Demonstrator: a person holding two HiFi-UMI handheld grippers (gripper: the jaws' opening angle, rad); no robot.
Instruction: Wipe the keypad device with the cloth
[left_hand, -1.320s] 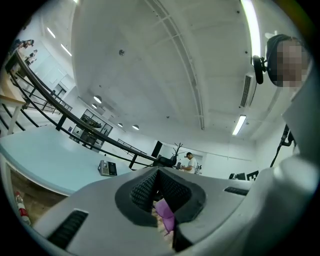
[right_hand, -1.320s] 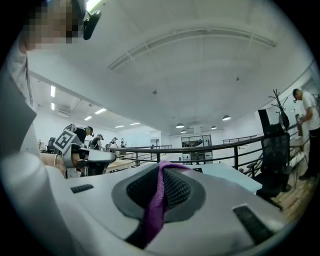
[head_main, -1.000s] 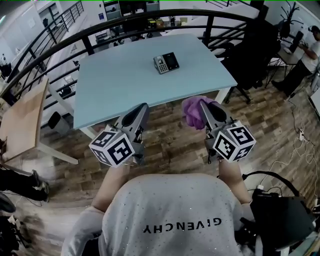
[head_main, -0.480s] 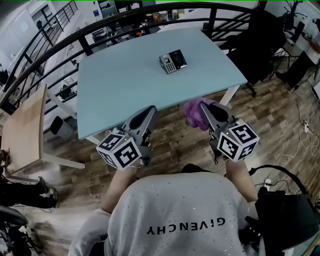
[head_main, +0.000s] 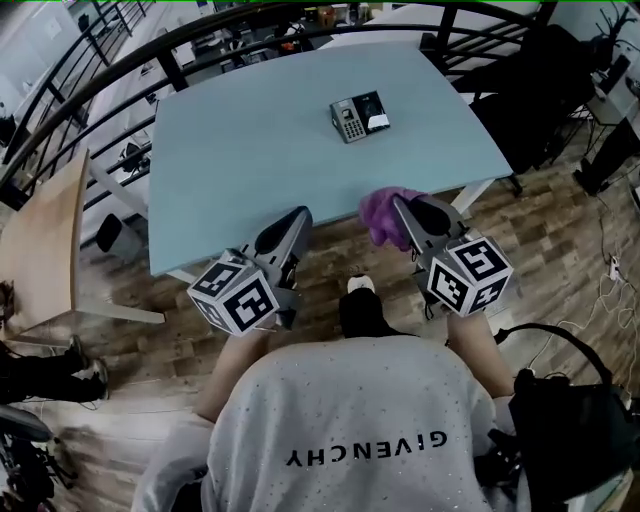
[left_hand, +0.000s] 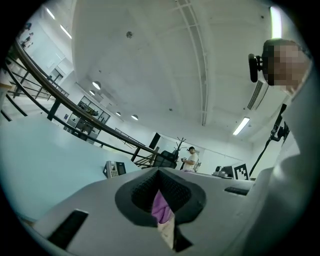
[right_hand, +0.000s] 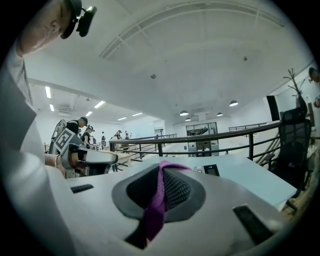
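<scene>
right gripper (head_main: 403, 210) advanced, clamping cloth (head_main: 378, 214)

A pale blue rectangular table (head_main: 250, 150) stands in front of me on a brown wood-plank floor (head_main: 560, 230). A black curved metal railing (head_main: 172, 70) runs round its far side. To my left is a light wooden side table (head_main: 45, 250), near the blue one but apart from it. A black office chair (head_main: 540, 90) stands beside the blue table's far right corner. A black bag (head_main: 570, 430) sits low at my right. In the left gripper view, a person in a white shirt and dark cap (left_hand: 191, 159) stands just beside a bare black coat stand (left_hand: 179, 145).
</scene>
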